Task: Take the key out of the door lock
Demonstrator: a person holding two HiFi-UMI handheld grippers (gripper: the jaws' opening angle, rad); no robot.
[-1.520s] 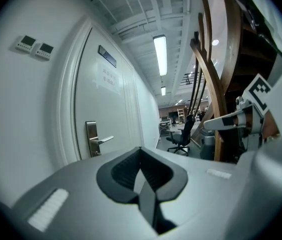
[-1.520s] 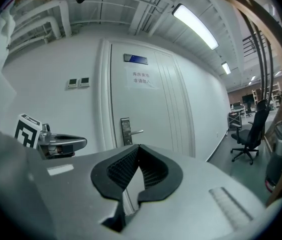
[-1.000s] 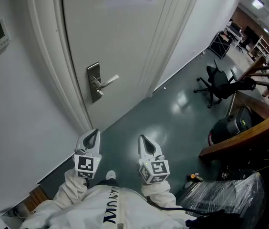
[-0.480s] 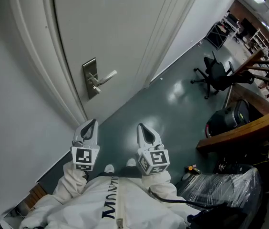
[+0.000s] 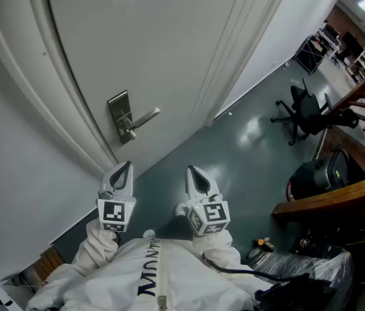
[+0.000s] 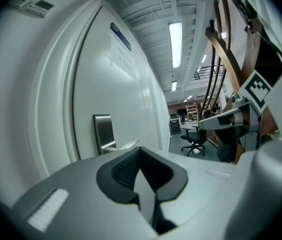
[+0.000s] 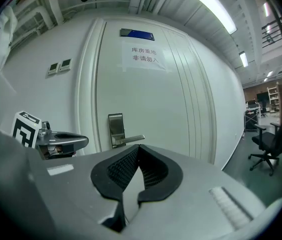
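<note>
The white door [image 5: 169, 57] carries a metal lock plate [image 5: 119, 115] with a lever handle [image 5: 145, 117]. A small stub under the lever [image 5: 131, 133] may be the key; it is too small to tell. My left gripper [image 5: 125, 168] and right gripper [image 5: 193, 172] are side by side at chest height, a stretch short of the door, both shut and empty. The right gripper view shows the lock plate [image 7: 115, 126] and lever [image 7: 131, 139] straight ahead, past its gripper [image 7: 139, 147]. In the left gripper view the lock plate [image 6: 103, 130] stands left of that gripper [image 6: 140, 149].
A paper sign [image 7: 144, 57] and a blue plate [image 7: 137, 34] sit high on the door. Two wall panels [image 7: 59, 65] are left of the frame. To the right are an office chair [image 5: 307, 112], a black bag [image 5: 315, 173], a wooden counter [image 5: 338, 196] and a plastic-wrapped bundle [image 5: 299, 267].
The person has stepped toward the door, carrying both grippers along. The wall panel at the left has slid out of the head view. Both grippers stay shut.
</note>
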